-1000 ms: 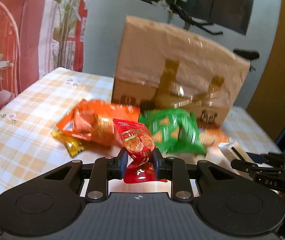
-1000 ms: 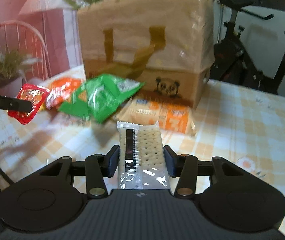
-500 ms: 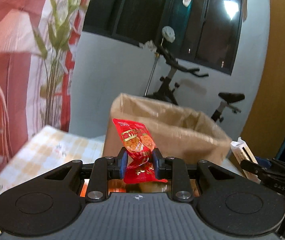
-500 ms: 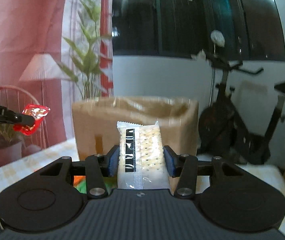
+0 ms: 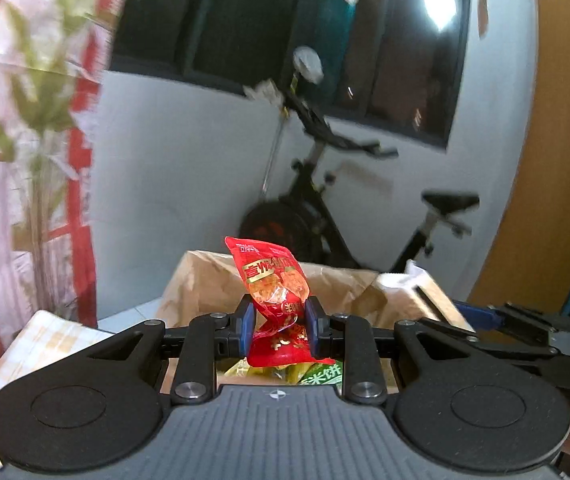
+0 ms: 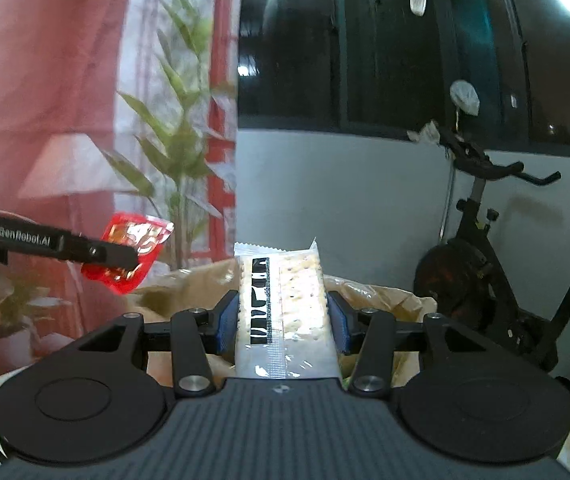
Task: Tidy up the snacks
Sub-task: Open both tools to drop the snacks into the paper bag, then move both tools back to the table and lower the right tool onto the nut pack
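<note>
Two snacks are in your grip, one per gripper. Your left gripper (image 5: pixel 277 330) is clamped on a small red snack pouch (image 5: pixel 272 280), pinched low on its crumpled waist, with the printed top sticking up at twelve o'clock. It looks light, soft and crinkly, so it will fold rather than resist; the film is glossy and could slide, so take such pouches across the filled middle, not by the seal edge. Your right gripper (image 6: pixel 283 322) is closed on one clear-wrapped cracker pack (image 6: pixel 285 304), held flat by its long sides. That one is stiff but brittle, I judge; squeeze only enough to carry it, or the crackers crack.

Both snacks hang above the open mouth of one brown paper bag (image 5: pixel 201 284), whose rim shows just beyond the fingers in each wrist view. In the right wrist view the red pouch sits at about nine o'clock from the crackers, well apart. Down inside the bag, at six o'clock below the pouch, you can glimpse green and yellow wrappers (image 5: pixel 317 374); perhaps two or three, though the gripper body hides most of them.

One exercise bike (image 5: pixel 349 216) stands behind the bag, and one leafy plant (image 6: pixel 173 168) to its left.
</note>
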`<state>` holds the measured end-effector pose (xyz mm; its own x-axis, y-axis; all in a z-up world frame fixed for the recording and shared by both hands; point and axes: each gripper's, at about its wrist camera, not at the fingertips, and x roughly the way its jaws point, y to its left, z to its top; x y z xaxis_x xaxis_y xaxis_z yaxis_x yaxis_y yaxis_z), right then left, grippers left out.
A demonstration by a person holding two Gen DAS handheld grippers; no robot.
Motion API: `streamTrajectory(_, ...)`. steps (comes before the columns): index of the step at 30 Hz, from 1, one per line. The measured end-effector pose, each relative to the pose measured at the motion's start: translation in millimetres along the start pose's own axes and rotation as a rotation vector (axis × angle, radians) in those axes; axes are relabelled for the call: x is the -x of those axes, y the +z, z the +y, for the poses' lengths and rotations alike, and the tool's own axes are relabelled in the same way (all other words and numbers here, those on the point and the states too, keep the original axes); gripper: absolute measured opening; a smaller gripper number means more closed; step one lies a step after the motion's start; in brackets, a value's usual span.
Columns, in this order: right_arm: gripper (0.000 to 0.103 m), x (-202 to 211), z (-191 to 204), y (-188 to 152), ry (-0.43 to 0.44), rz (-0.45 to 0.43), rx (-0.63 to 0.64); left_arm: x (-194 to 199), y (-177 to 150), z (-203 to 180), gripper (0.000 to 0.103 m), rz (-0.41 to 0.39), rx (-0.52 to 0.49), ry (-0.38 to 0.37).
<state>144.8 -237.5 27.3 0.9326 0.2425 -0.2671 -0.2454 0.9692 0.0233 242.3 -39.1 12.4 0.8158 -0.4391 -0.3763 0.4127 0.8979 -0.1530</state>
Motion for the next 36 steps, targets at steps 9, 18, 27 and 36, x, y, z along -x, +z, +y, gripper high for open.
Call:
streamTrajectory(9, 0.049, -62, -23, -16, -0.096, 0.139, -0.197, -52, -8, 14, 0.054, 0.083, 0.011, 0.037)
streamTrajectory(18, 0.062, -33, -38, -20, -0.058, 0.124, -0.260, -20, -20, 32, 0.076, 0.091, 0.017, 0.041)
streamTrajectory(27, 0.062, 30, -30, -31, -0.008, 0.067, -0.302, 51, -30, 40, 0.073, 0.046, 0.008, 0.091)
streamTrajectory(36, 0.063, 48, 11, -68, 0.078, 0.146, -0.244, 89, -88, 44, 0.072, 0.073, 0.039, 0.104)
